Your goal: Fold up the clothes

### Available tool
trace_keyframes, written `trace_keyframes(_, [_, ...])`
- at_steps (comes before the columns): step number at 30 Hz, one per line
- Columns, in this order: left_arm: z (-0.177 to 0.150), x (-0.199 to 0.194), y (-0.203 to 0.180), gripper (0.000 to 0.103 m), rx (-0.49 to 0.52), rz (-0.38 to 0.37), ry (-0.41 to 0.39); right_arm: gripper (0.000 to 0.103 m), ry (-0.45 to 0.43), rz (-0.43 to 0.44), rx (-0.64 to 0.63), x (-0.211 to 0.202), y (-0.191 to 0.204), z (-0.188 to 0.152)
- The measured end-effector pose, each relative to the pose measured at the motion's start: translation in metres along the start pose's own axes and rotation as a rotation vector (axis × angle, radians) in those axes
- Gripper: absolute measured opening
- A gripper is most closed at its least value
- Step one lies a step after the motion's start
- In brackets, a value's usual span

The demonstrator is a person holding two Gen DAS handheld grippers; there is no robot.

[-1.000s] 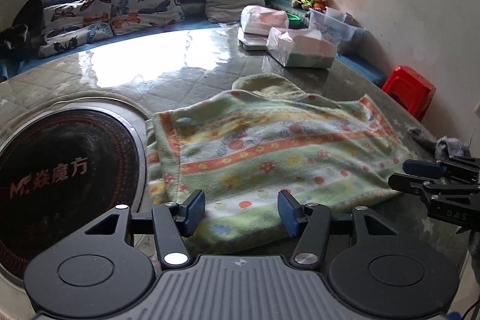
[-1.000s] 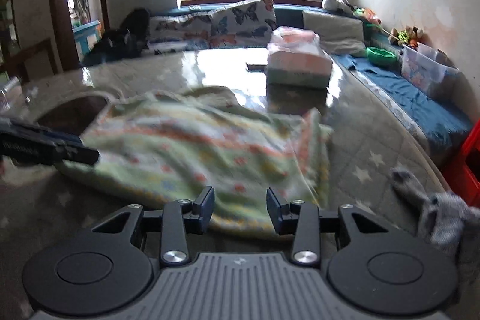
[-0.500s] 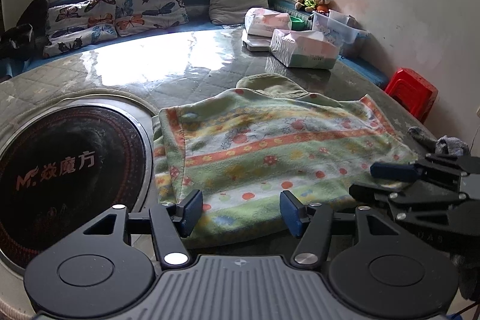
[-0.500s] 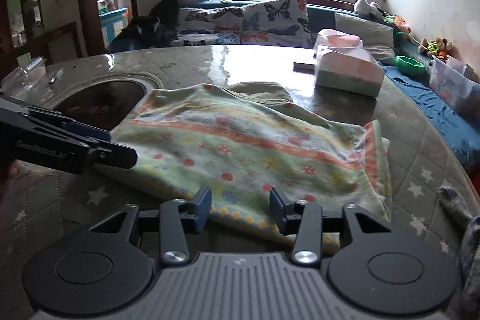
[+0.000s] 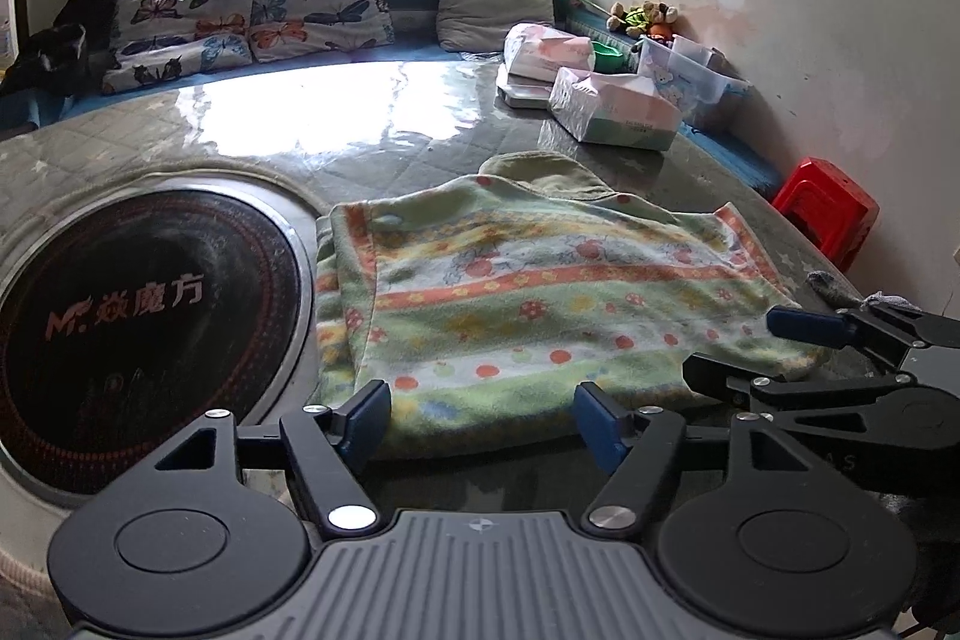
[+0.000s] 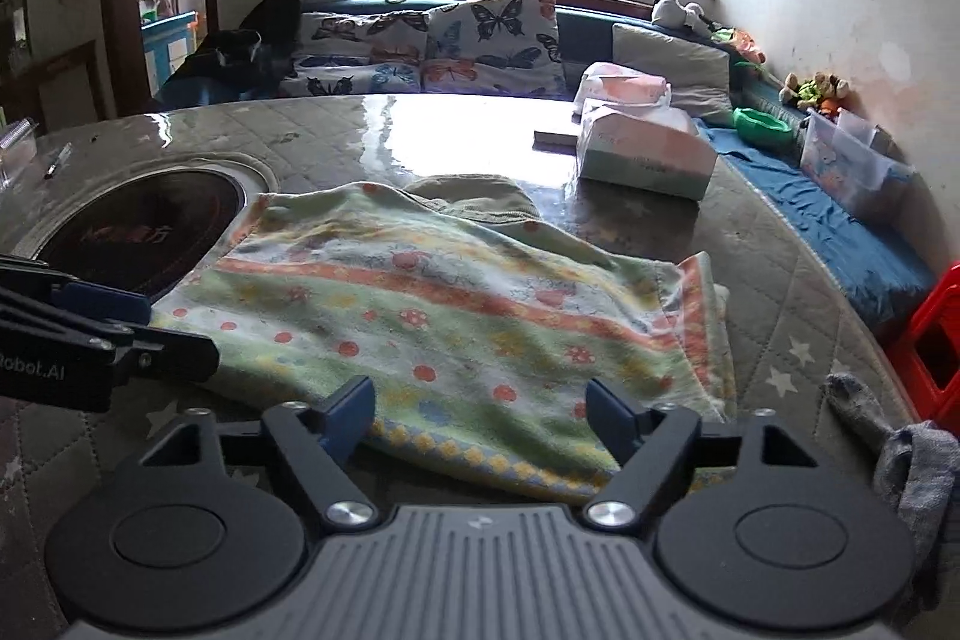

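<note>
Left wrist view: left claw [image 5: 480, 421] spread wide at the near hem of a fuzzy striped garment [image 5: 540, 298] lying folded on the quilted worktop [image 5: 360, 142], beside a round black burner [image 5: 138, 316]. Right wrist view: right claw [image 6: 480, 418] wide, empty, at the garment's [image 6: 450, 322] scalloped yellow edge; grey sock [image 6: 900, 460] nearby.

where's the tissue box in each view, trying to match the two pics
Left wrist view: the tissue box sits upper right of centre, on the table beyond the far edge of the patterned garment.
Right wrist view: the tissue box is right of centre, above the garment's far right corner.
Shared landmark: the butterfly pillows under the window, left of the box in both.
</note>
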State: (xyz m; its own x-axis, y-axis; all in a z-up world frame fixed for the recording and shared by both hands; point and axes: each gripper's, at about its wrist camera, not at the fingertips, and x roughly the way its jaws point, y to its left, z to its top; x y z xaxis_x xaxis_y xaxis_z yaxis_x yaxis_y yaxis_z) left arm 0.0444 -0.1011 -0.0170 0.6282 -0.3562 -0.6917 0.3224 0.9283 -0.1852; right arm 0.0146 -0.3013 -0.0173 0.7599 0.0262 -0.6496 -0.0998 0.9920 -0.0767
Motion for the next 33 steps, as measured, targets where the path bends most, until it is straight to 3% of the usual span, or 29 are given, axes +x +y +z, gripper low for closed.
trace_keyframes(10, [-0.005, -0.008, 0.0, 0.076, -0.033, 0.003, 0.003, 0.102, 0.011, -0.139, 0.034, -0.003, -0.003, 0.005])
trace_keyframes(19, [-0.008, -0.012, -0.004, 0.082, -0.047, -0.003, 0.003, 0.103, 0.01, -0.223, 0.095, -0.007, -0.014, 0.009])
trace_keyframes(33, [-0.008, -0.021, -0.006, 0.096, -0.057, -0.005, -0.017, 0.103, -0.009, -0.23, 0.111, -0.019, -0.012, 0.009])
